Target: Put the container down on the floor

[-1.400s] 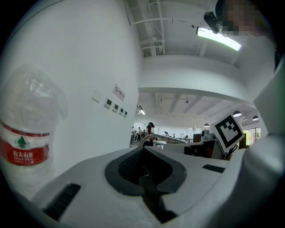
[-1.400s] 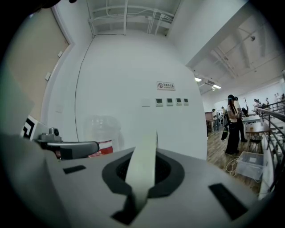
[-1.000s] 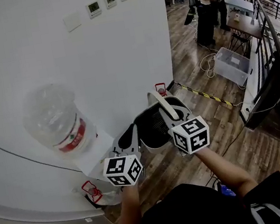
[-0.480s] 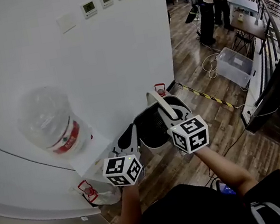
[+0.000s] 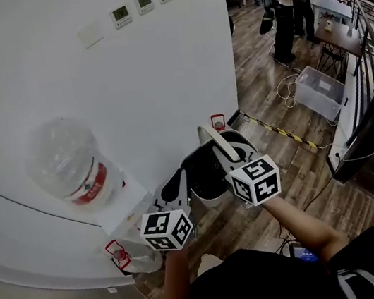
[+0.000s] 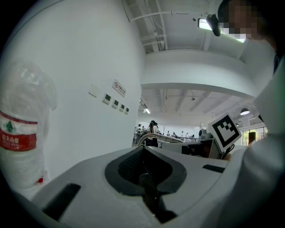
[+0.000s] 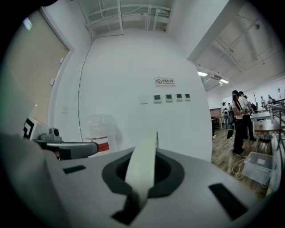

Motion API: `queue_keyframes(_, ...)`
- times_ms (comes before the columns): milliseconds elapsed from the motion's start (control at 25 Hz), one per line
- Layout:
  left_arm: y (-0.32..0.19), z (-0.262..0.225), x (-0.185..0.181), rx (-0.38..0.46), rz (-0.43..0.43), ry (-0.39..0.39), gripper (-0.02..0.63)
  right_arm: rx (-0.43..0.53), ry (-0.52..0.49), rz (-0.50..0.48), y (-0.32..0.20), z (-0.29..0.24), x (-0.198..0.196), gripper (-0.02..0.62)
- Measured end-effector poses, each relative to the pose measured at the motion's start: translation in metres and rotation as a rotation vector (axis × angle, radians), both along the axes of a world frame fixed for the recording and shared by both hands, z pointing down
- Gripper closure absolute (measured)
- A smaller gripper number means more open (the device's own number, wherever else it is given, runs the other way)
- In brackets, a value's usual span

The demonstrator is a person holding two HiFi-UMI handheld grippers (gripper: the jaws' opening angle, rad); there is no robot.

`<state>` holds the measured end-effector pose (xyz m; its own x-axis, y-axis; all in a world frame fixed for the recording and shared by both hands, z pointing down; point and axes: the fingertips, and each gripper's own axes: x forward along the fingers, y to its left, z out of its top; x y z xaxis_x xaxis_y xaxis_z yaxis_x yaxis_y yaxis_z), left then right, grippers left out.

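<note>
Right tongs [image 5: 220,148] were clamped shut on the container's pale handle [image 5: 211,136]. In the right gripper view you could see that cream strap [image 7: 144,161] running right up through the closed jaws [image 7: 140,177].

The container [image 5: 205,178] itself, a light bucket-type thing with a dark inside, hung from that handle straight in front of the person, between the two tongs and close to the white wall [image 5: 160,78]. It looked like it was up off the wooden floor [image 5: 283,164], not resting on it.

Left tongs [image 5: 179,177] sat at the container's left rim, touching it or near enough, I couldn't tell which. In the left gripper view the jaws [image 6: 144,180] were pressed together and I couldn't see anything caught between them.

Off to the left there was a big clear water bottle [image 5: 68,166] with a red label, standing neck down against the wall. Far right, a see-through plastic box [image 5: 323,89] sat on the floor, and a few people [image 5: 283,6] stood well beyond it.
</note>
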<state>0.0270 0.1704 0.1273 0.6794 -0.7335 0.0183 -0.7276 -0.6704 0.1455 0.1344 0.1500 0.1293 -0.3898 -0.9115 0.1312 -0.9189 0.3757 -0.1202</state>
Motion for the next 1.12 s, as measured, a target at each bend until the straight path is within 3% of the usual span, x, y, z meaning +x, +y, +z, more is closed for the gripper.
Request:
queue_keyframes(560, -0.014, 0.007, -0.025, -0.029, -0.06, -0.033, 0.589, -0.006, -0.018, -0.04, -0.022, 0.005, -0.013, 0.566)
queue_keyframes(1120, -0.096, 0.012, -0.046, -0.045, -0.048, -0.01, 0.589, -0.027, -0.026, -0.021, -0.101, 0.011, -0.036, 0.566)
